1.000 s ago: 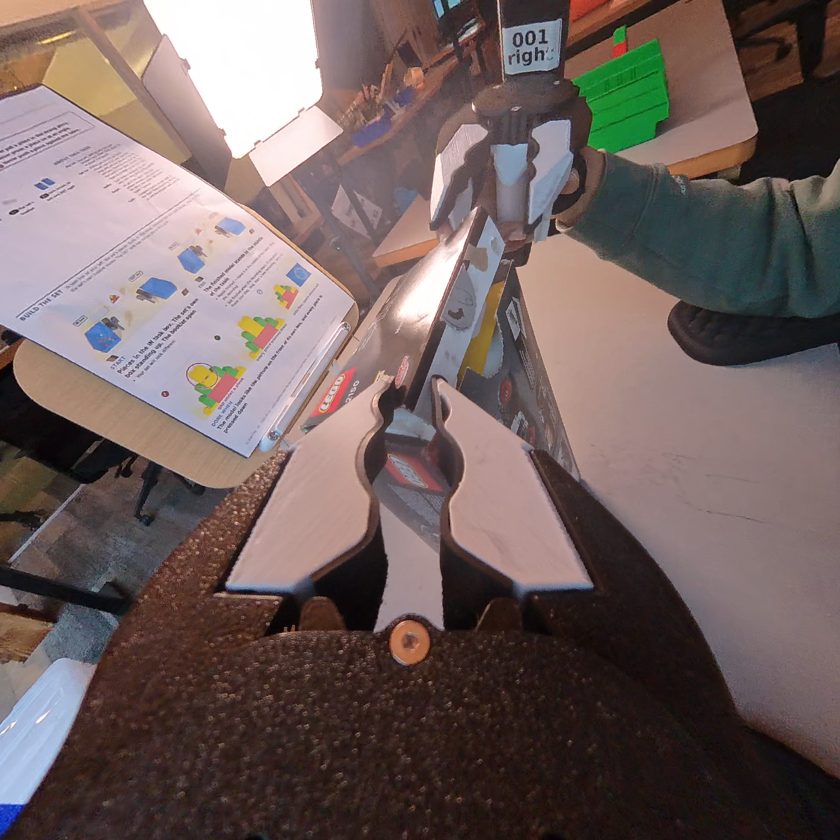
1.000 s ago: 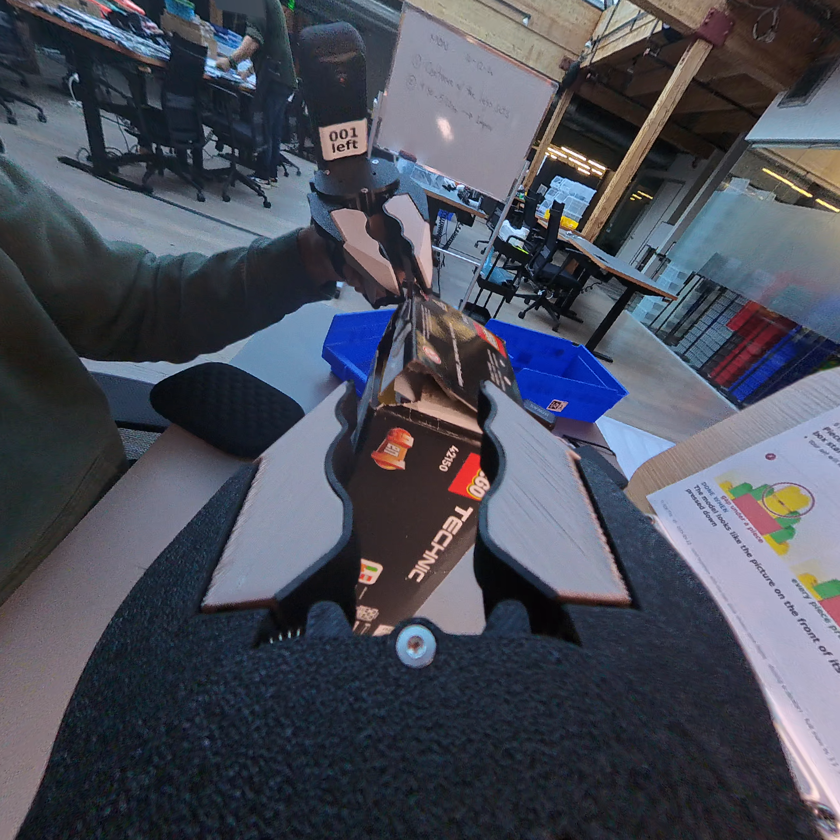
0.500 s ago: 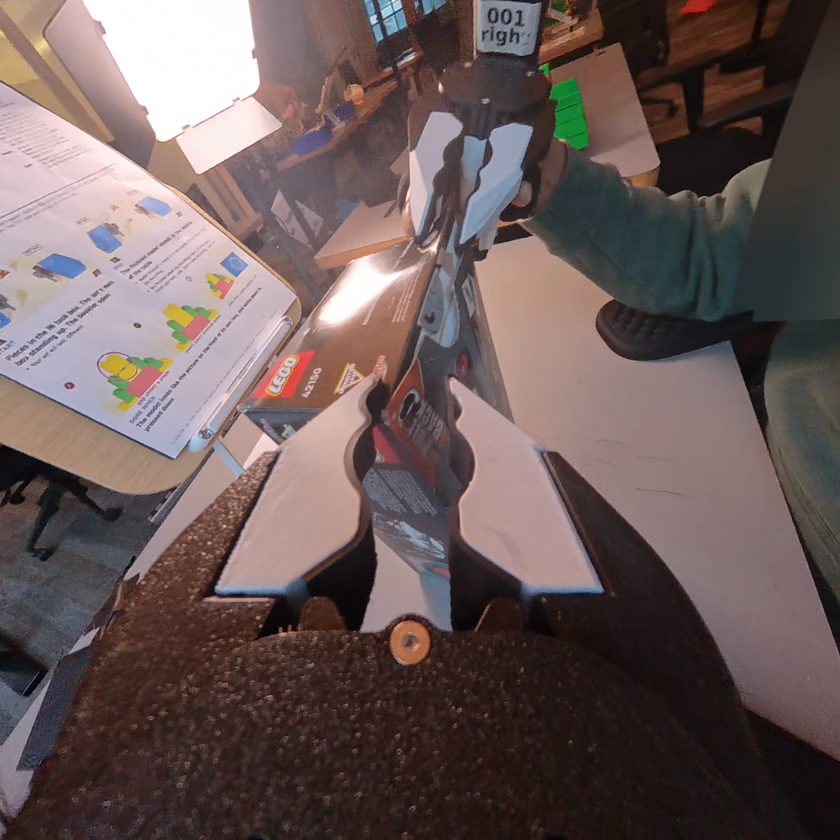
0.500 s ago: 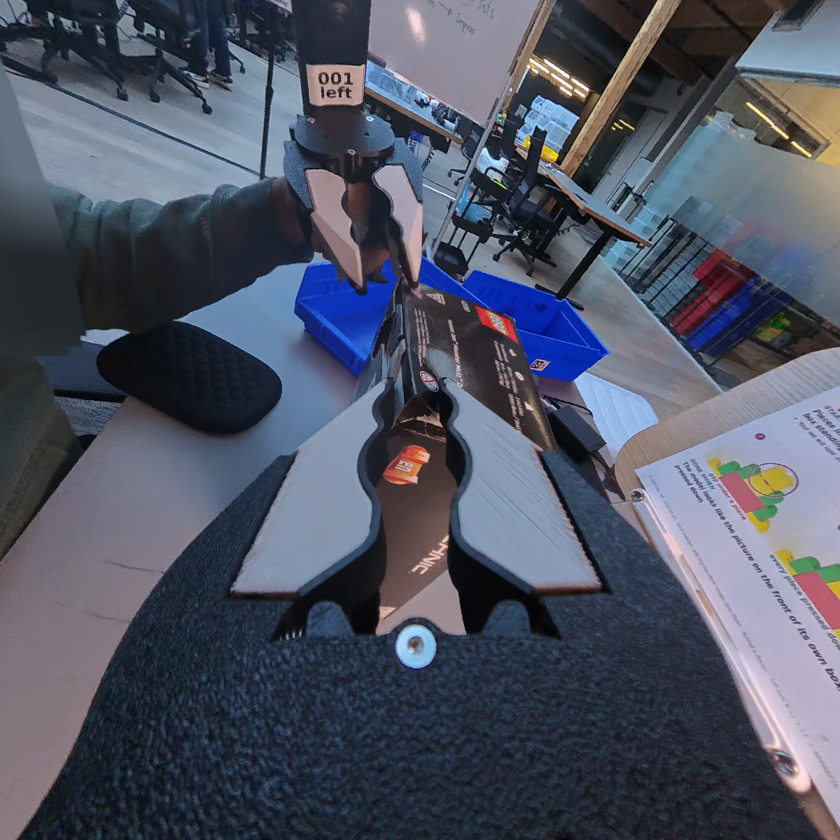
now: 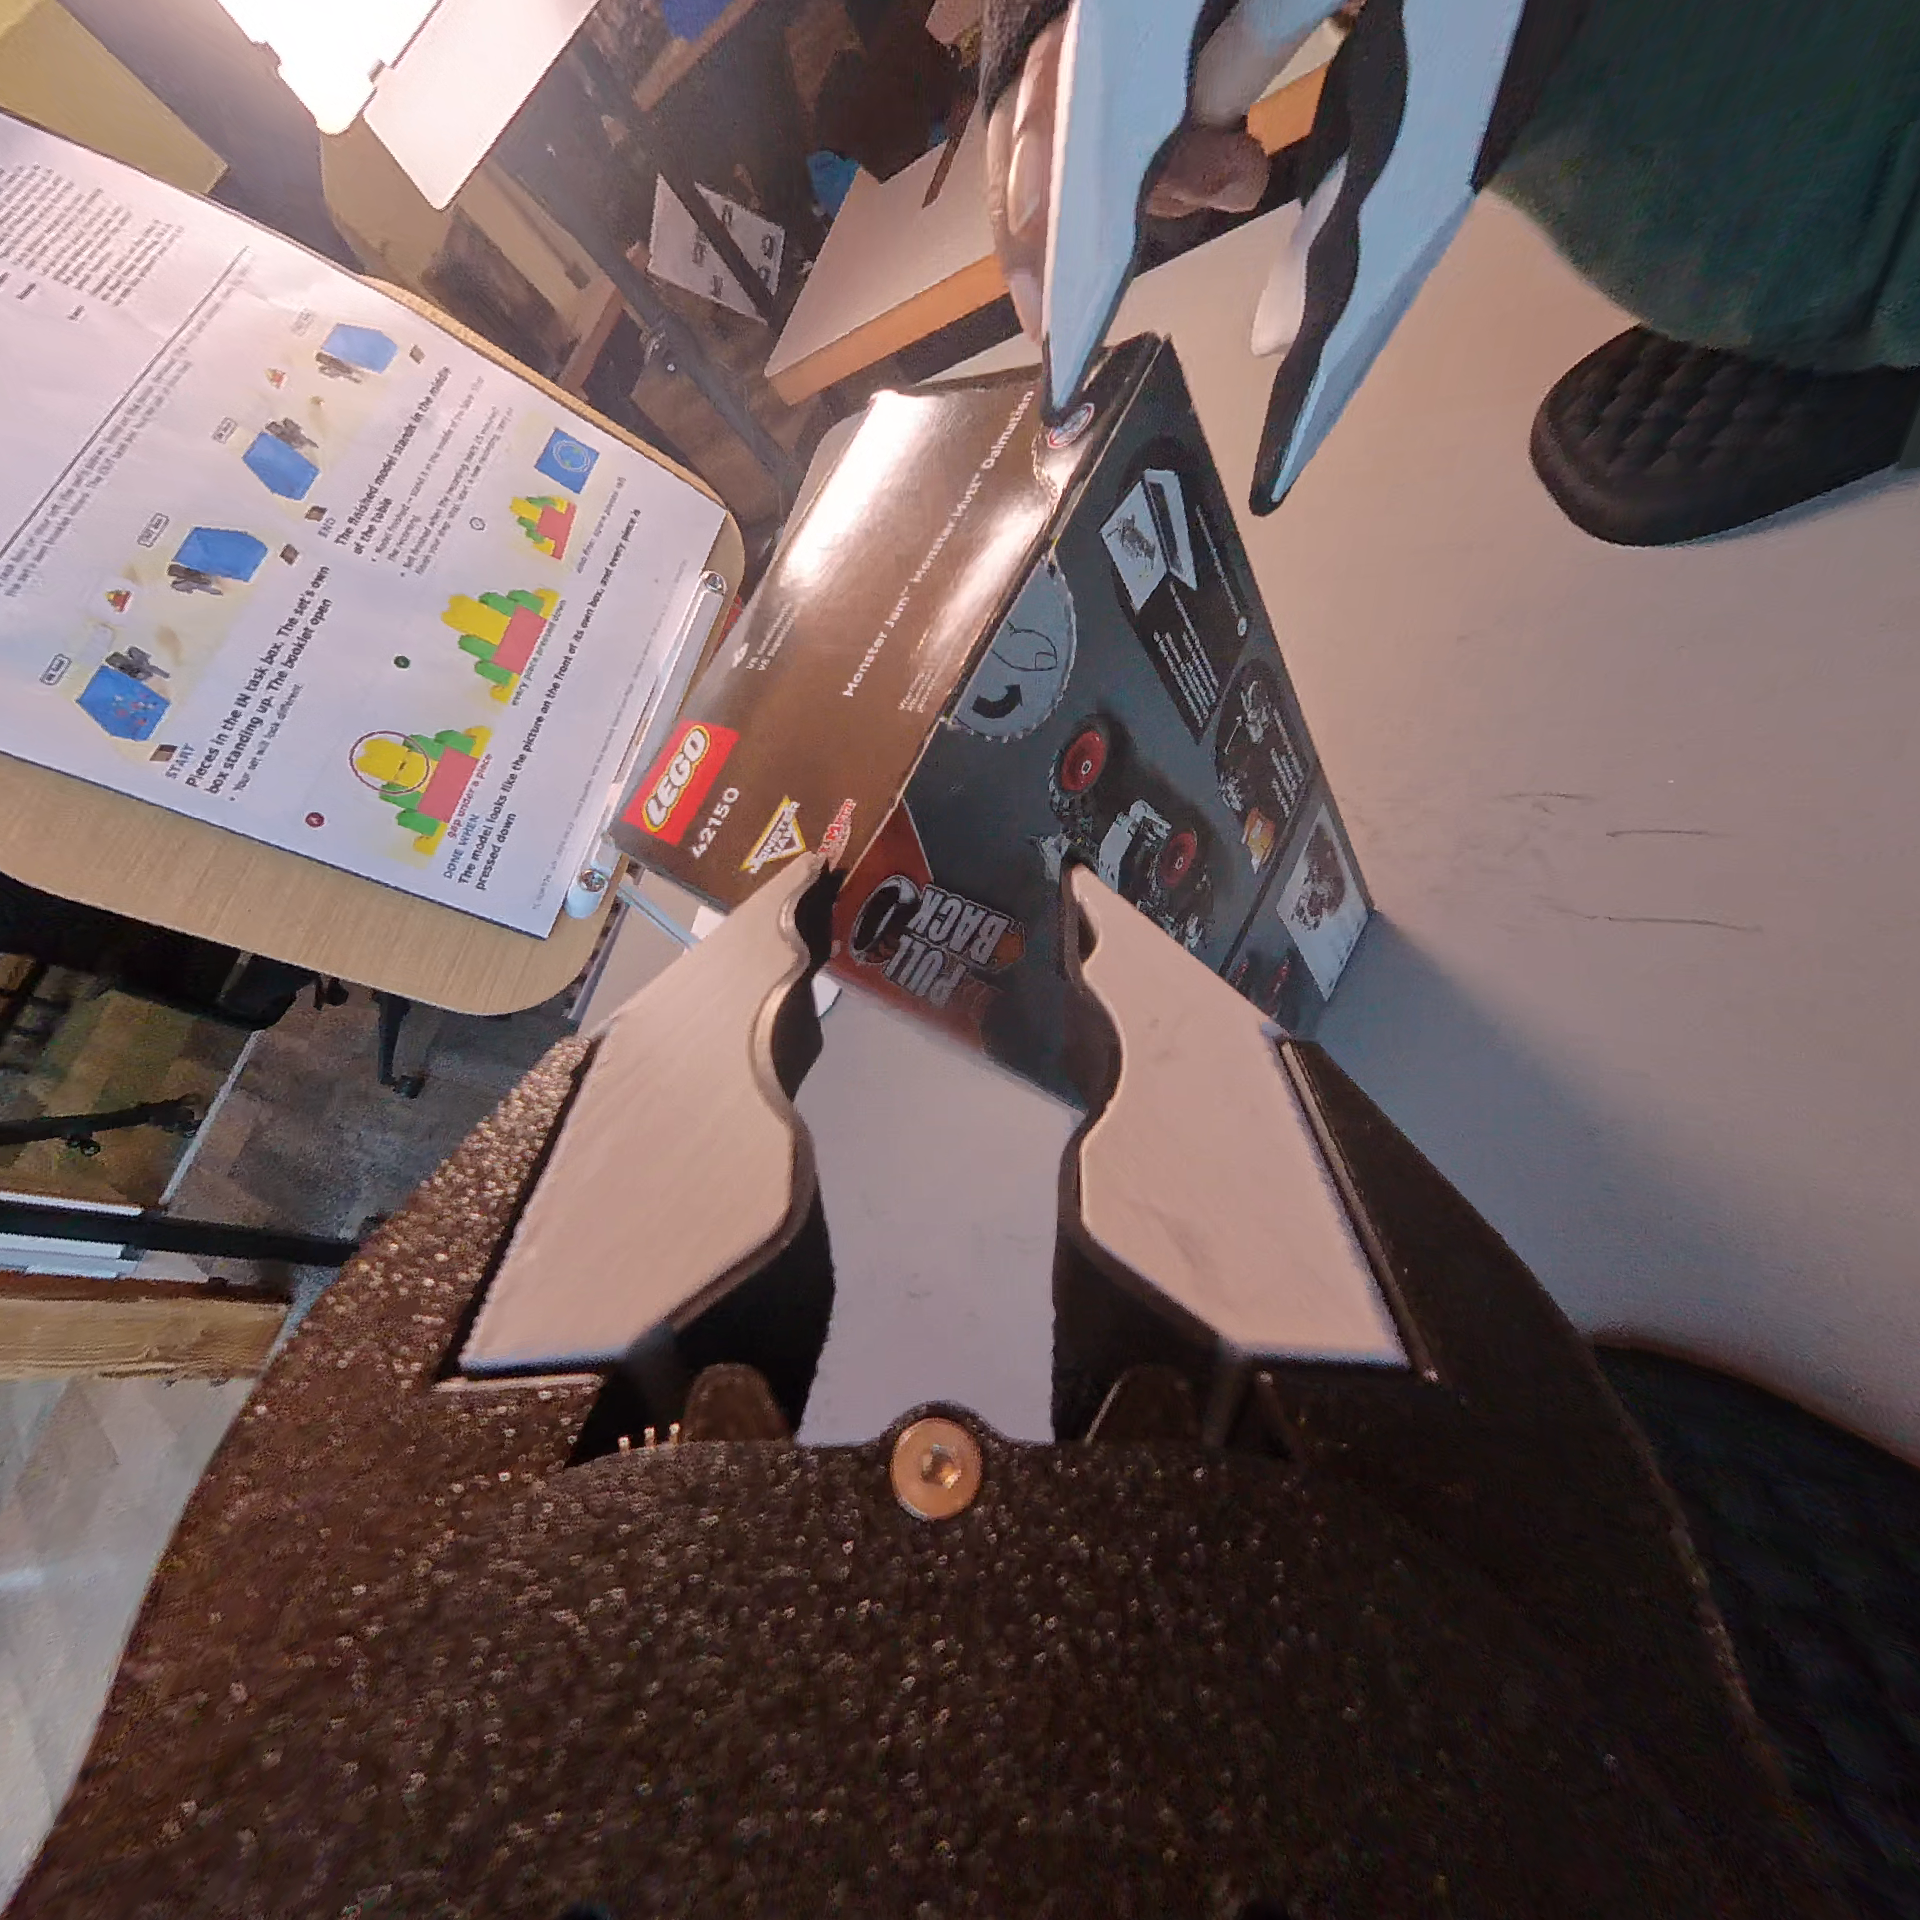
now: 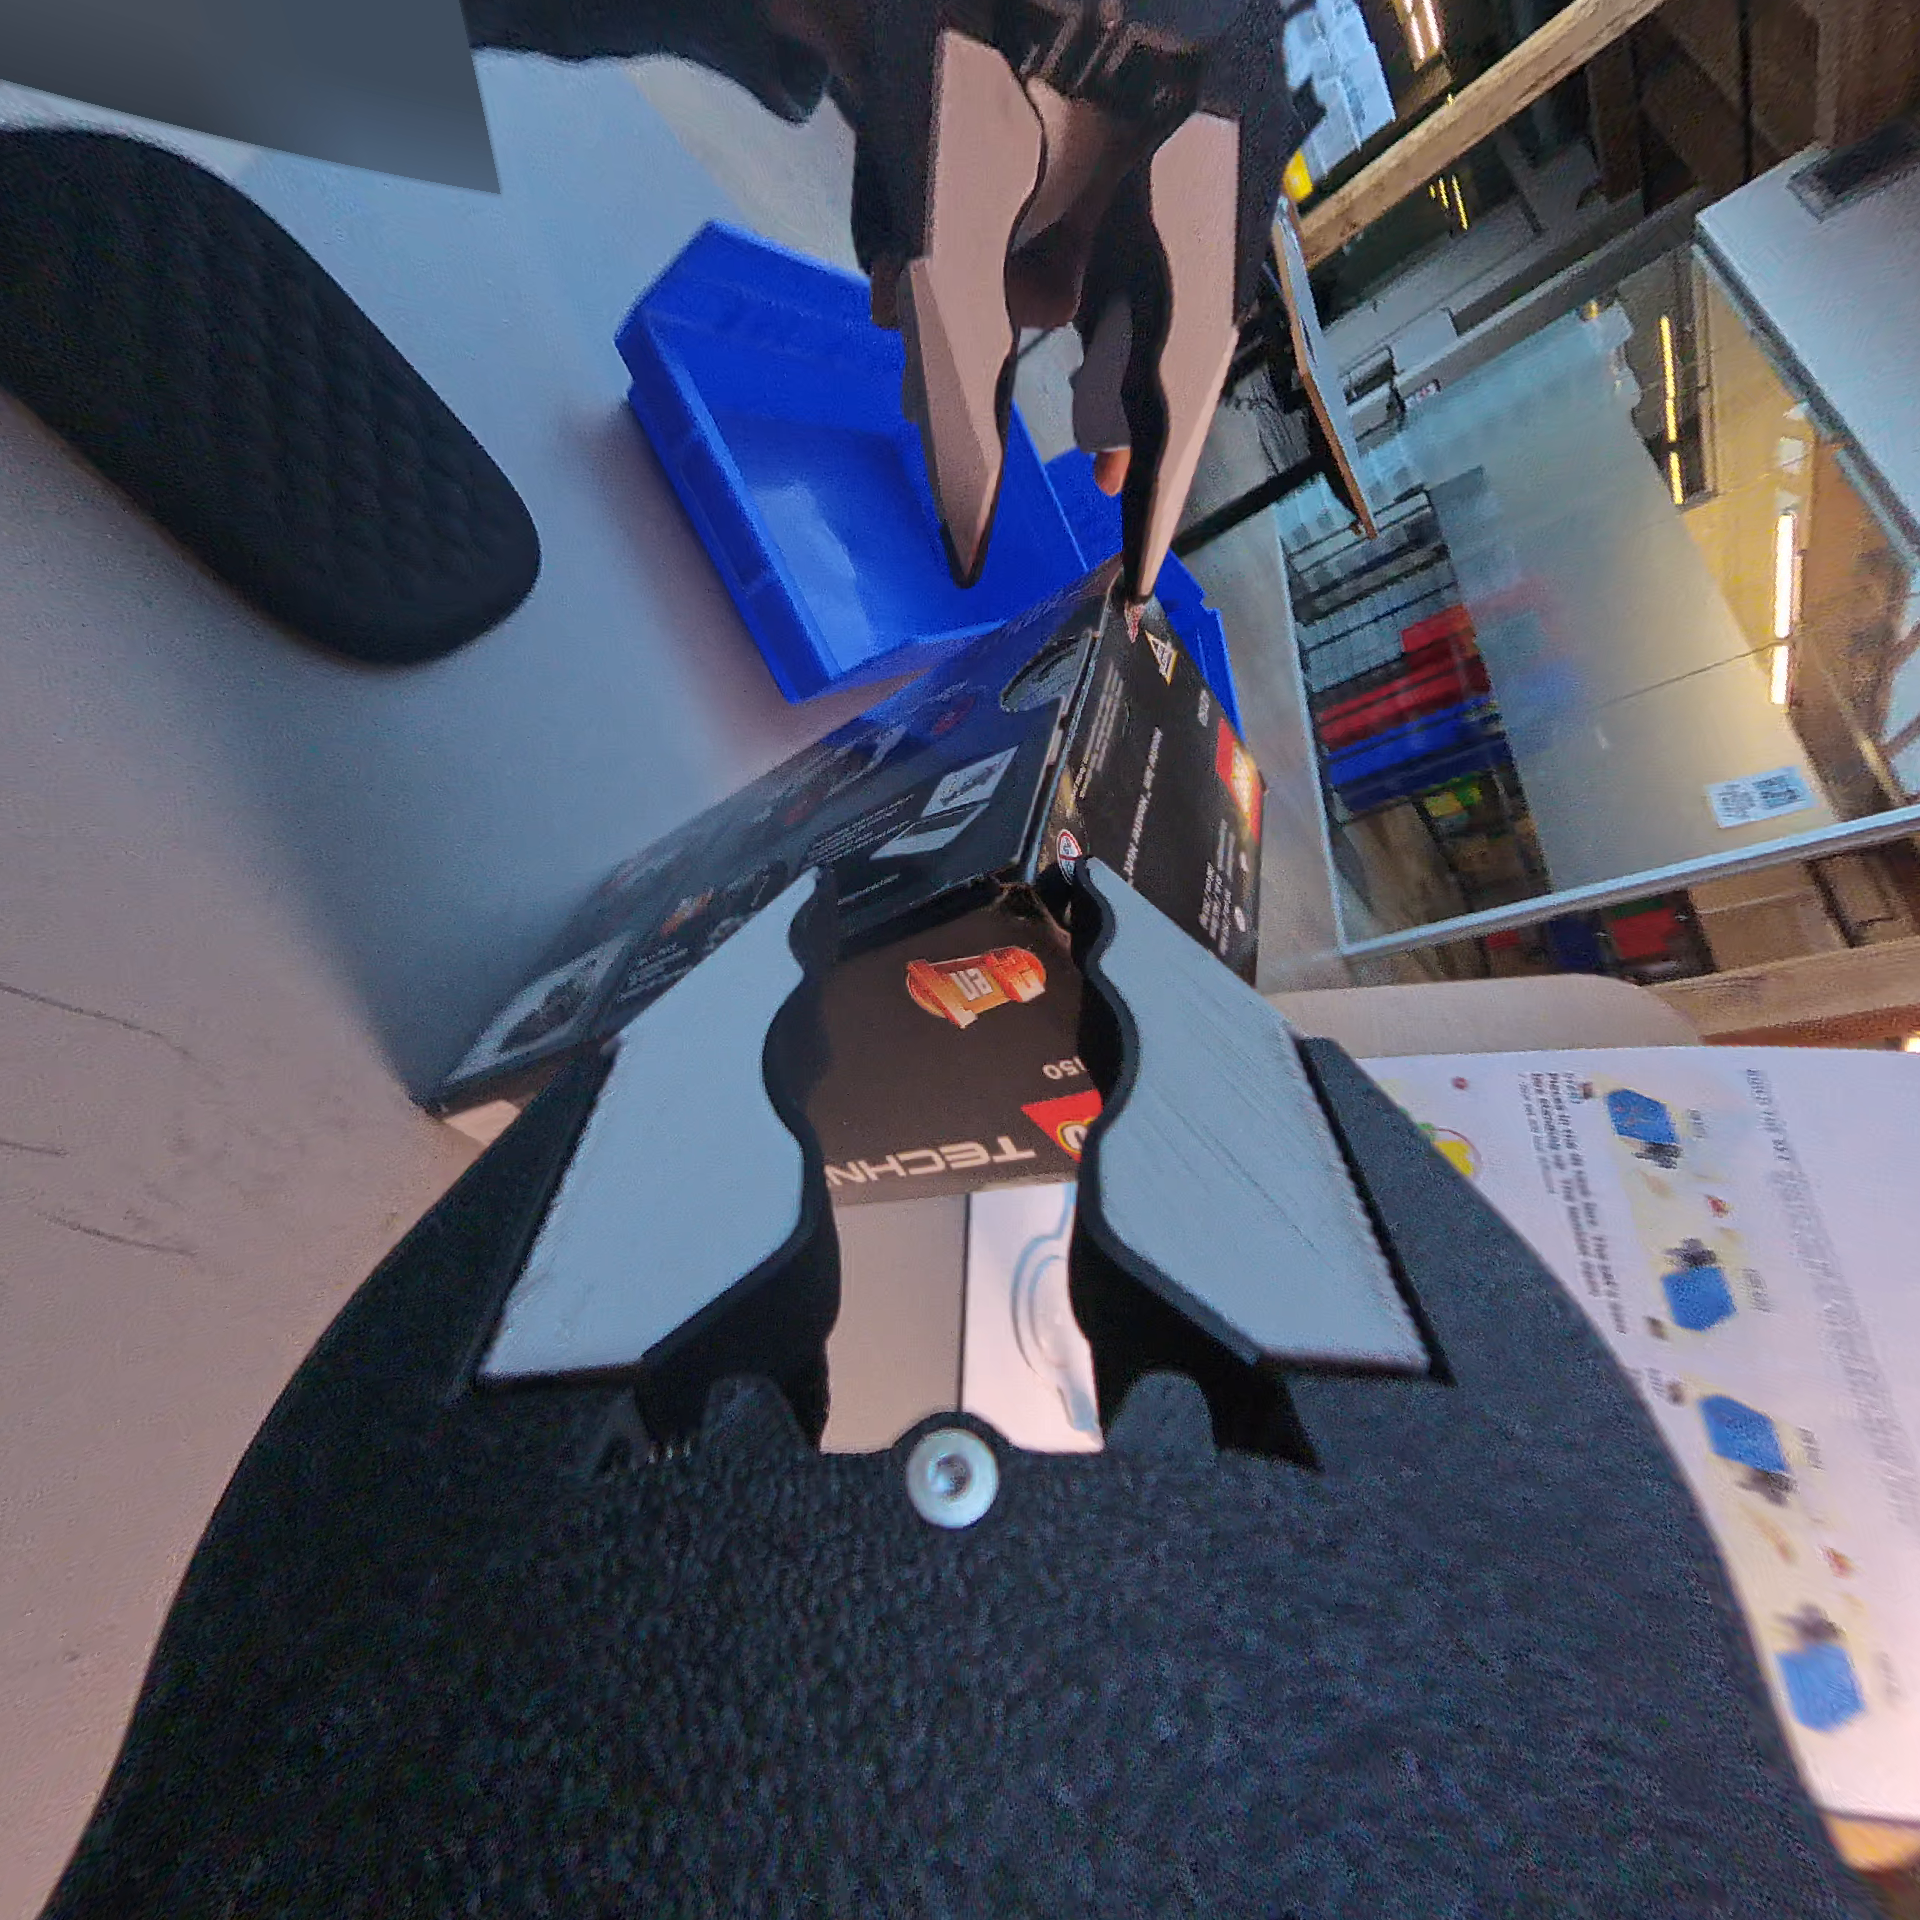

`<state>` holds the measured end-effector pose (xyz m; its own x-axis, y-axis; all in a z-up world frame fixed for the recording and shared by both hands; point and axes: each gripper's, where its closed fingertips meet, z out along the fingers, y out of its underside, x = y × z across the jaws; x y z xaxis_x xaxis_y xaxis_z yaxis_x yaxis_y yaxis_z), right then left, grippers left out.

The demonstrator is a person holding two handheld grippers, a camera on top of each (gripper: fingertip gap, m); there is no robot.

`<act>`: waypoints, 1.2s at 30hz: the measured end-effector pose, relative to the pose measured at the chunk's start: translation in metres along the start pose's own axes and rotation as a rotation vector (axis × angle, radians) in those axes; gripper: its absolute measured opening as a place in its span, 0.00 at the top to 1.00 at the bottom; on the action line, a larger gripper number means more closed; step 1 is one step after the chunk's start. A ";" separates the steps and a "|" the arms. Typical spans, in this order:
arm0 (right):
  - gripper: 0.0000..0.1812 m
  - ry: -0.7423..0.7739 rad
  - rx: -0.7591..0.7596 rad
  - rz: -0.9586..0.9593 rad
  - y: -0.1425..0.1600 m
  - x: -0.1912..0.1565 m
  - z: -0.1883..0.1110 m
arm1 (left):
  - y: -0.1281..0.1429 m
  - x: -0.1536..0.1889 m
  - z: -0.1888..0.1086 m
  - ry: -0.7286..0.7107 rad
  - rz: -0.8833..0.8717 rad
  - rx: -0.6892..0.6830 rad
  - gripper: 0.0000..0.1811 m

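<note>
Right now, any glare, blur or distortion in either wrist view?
Left wrist view: a bright lamp panel blows out the top-left corner, and glare streaks the glossy black cardboard toy box; the right gripper at the top is motion-blurred. Right wrist view: the printed instruction sheet and background shelving are smeared, and wide-angle distortion bends the blue plastic bin.
</note>
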<state>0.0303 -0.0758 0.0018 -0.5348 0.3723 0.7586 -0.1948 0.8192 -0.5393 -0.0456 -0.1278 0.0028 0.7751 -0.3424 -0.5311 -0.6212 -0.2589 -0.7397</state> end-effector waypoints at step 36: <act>0.39 0.580 -0.243 0.381 0.136 -0.006 -0.008 | 0.052 0.008 0.057 0.023 -0.960 0.549 0.71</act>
<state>0.0132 0.0366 -0.0732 0.0050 0.7659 0.6429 0.1418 0.6359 -0.7586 -0.0648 -0.0922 -0.0632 0.9016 -0.2317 0.3653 0.3773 0.0078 -0.9261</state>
